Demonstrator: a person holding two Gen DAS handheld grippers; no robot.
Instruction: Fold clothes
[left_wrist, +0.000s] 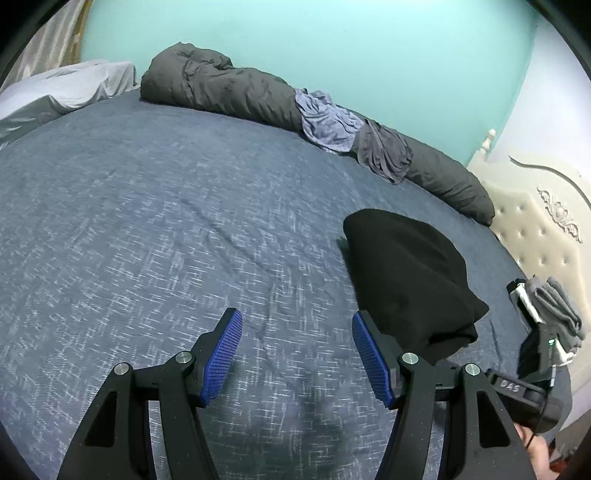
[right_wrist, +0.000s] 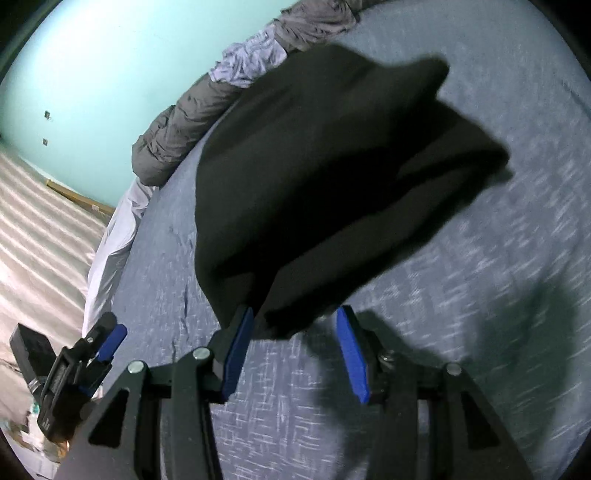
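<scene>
A folded black garment (left_wrist: 406, 280) lies on the blue-grey bed (left_wrist: 166, 240). My left gripper (left_wrist: 297, 325) is open and empty, low over the bed, just left of the garment. In the right wrist view the same black garment (right_wrist: 332, 177) fills the middle. My right gripper (right_wrist: 293, 317) is open, its jaws wide apart at the garment's near edge, nothing held. The right gripper's body also shows in the left wrist view (left_wrist: 532, 369), and the left gripper in the right wrist view (right_wrist: 110, 339).
A rolled dark grey duvet (left_wrist: 229, 88) lies along the teal wall, with a lavender garment (left_wrist: 328, 122) and a grey garment (left_wrist: 384, 155) draped on it. Folded grey clothes (left_wrist: 554, 310) sit at the right by the cream headboard (left_wrist: 535, 225). A white pillow (left_wrist: 66, 88) lies far left.
</scene>
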